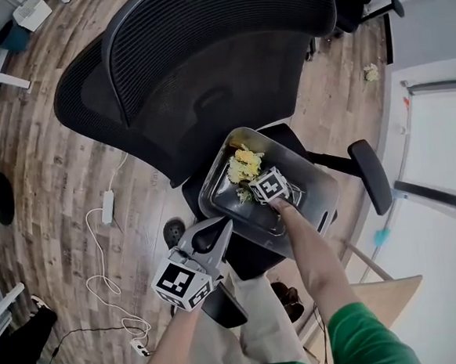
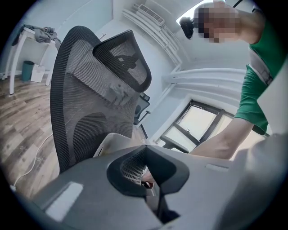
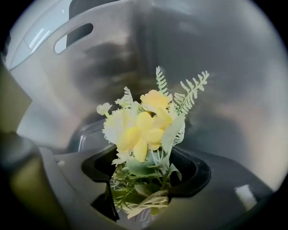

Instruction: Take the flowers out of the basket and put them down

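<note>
- Head view: grey basket (image 1: pixel 316 184) sits on the seat of a black mesh office chair (image 1: pixel 202 54), at about 5 o'clock from the chair's backrest.
- Flowers (image 1: pixel 245 165), a small yellow bunch with green sprigs, lie inside the basket toward its 11 o'clock end.
- Right gripper (image 1: pixel 252 188) reaches steeply down into the basket; its marker cube sits just at 5 o'clock of the flowers.
- Right gripper view: jaws stand wide apart. The flowers (image 3: pixel 144 128) rise out of the gap and their stems and leaves fill the space between the jaws. The pads are not seen to press on them, so nothing is clamped. The blooms point toward 12 o'clock.
- Same view: the basket's smooth wall (image 3: pixel 135 54) fills the background, with a handle slot (image 3: pixel 74 36) at 10 o'clock.
- Left gripper (image 1: pixel 225 226) hovers outside the basket at about 7 o'clock of it, tips aimed at the basket's near rim.
- Left gripper view: jaw tips (image 2: pixel 144 148) meet, with nothing held between them. The chair's backrest (image 2: pixel 85 99) stands at 10 o'clock.
- Wooden floor (image 1: pixel 46 168) carries a white cable (image 1: pixel 101 262) at 9 o'clock of the left gripper.
</note>
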Motion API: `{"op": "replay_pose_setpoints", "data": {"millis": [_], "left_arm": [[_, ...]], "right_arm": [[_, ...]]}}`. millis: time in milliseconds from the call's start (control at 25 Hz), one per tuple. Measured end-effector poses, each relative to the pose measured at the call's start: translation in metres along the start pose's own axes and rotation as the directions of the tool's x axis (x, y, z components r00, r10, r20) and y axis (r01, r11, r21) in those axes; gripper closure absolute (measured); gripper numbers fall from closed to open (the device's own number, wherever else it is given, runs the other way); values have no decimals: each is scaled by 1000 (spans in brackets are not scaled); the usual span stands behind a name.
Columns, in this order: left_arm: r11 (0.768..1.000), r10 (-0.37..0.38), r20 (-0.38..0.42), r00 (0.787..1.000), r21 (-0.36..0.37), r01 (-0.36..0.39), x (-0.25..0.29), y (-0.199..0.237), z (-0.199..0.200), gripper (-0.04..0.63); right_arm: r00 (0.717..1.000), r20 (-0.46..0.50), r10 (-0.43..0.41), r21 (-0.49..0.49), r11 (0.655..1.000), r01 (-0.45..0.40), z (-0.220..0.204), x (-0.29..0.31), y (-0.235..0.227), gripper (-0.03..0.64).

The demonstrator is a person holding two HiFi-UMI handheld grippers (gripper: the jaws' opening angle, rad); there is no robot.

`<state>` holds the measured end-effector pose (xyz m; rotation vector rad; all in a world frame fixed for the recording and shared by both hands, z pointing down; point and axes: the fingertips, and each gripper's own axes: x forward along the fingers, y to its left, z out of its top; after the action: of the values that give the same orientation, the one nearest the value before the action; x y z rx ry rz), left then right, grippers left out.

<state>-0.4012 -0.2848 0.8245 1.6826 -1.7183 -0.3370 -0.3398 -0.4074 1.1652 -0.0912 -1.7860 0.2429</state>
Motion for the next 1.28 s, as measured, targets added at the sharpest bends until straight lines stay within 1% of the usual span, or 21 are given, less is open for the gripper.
{"op": "replay_pose_setpoints", "data": {"millis": [80,160,240,320,520,640,800,1000,1160,1280], "left_arm": [[1000,6,1,1000,-3,-6,0,3,-3,577],[1000,11,-2,1000,-5,-11,1,3,-4,577],[1000,16,-4,1000,-5,-16,0,4,-6,577],[1000,19,3,1000,-7,-19,-1,7,-6,577],[1000,22,13,1000,-3,-22,0,4,-3,578],[1000,23,12,1000,3,-23,-3,3,3,578],[1000,17,23,1000,13,-17,-8,-2,8,577],[999,9,38,999,31,-11,-18,-11,25,577],[998,2,51,999,56,-5,-29,-22,46,577],[998,1,70,998,69,-6,-36,-33,64,577]], "right_arm": [[1000,2,-15,-13,1000,15,-1,1,-1,280],[1000,5,-26,-26,999,26,-3,0,-3,321],[1000,6,-29,-41,999,29,-4,-1,-2,356],[1000,2,-26,-61,998,26,-1,-3,0,377],[1000,0,-17,-115,993,17,1,-12,4,407],[1000,17,-3,-142,990,6,7,-19,11,414],[998,66,-8,-162,987,18,19,-38,13,416],[991,135,-13,-158,987,35,36,-76,19,416],[978,208,-19,-166,985,55,58,-117,31,414],[961,277,-17,-163,984,65,76,-151,39,414]]}}
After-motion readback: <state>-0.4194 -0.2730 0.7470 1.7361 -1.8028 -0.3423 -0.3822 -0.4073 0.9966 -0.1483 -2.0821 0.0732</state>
